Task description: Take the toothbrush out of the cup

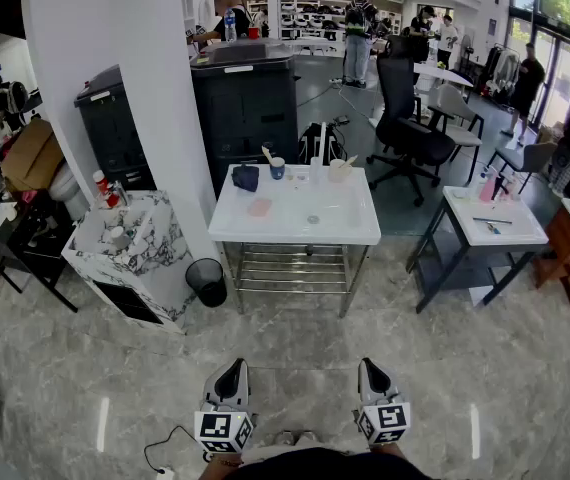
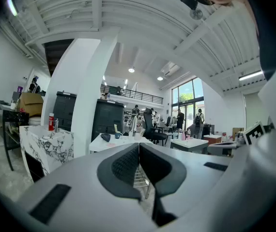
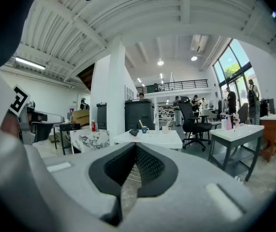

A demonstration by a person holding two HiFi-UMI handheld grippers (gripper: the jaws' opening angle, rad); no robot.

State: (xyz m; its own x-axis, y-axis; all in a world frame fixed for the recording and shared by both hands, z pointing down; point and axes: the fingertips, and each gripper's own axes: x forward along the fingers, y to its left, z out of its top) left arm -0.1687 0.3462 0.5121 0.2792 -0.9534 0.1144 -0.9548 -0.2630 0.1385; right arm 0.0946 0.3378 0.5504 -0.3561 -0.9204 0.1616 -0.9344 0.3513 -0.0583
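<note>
On the far left part of the white table (image 1: 335, 223), the toothbrush (image 1: 267, 154) leans in the blue cup (image 1: 278, 169), its lower end hidden inside, while the left gripper (image 1: 231, 368) and right gripper (image 1: 373, 368), both pressed together and empty, hover well short of that table.

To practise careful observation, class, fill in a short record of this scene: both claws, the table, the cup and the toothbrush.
left claw: shut, empty, held low
right claw: shut, empty, held low
table: white, well beyond both claws
cup: blue, on the table's far side
toothbrush: standing in the cup
</note>
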